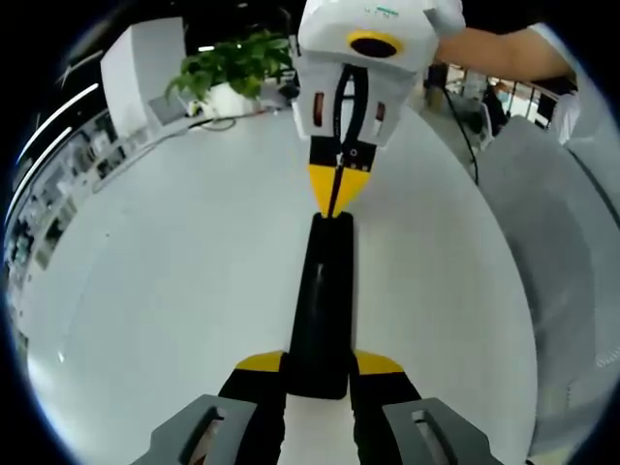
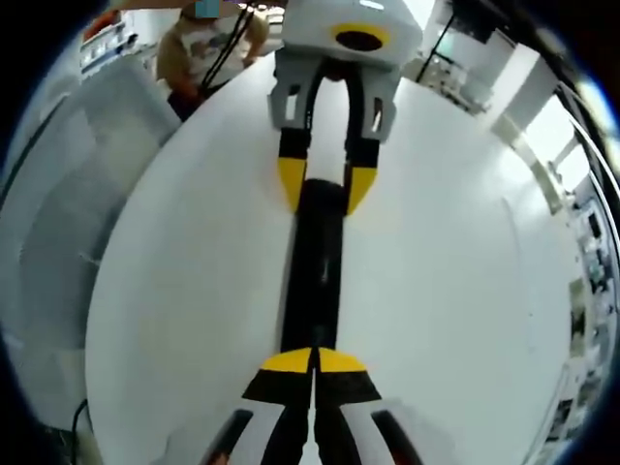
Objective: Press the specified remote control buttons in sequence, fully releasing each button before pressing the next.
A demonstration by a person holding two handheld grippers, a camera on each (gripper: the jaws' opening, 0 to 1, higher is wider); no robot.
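- Black plastic, long and slim — the remote control (image 1: 327, 300) lies flat on the white table (image 1: 174, 291), stretched between your two grippers.
- Your left gripper (image 1: 320, 373) clamps its near end, yellow-tipped jaws on either long edge.
- Your right gripper (image 2: 313, 363) has its jaws closed together, tips meeting at the opposite end, over the remote's face.
- Expect a light, rigid body with slick sides — hold it by the edges, clear of the buttons.
- A potted plant (image 1: 232, 68) stands at the table's far edge.
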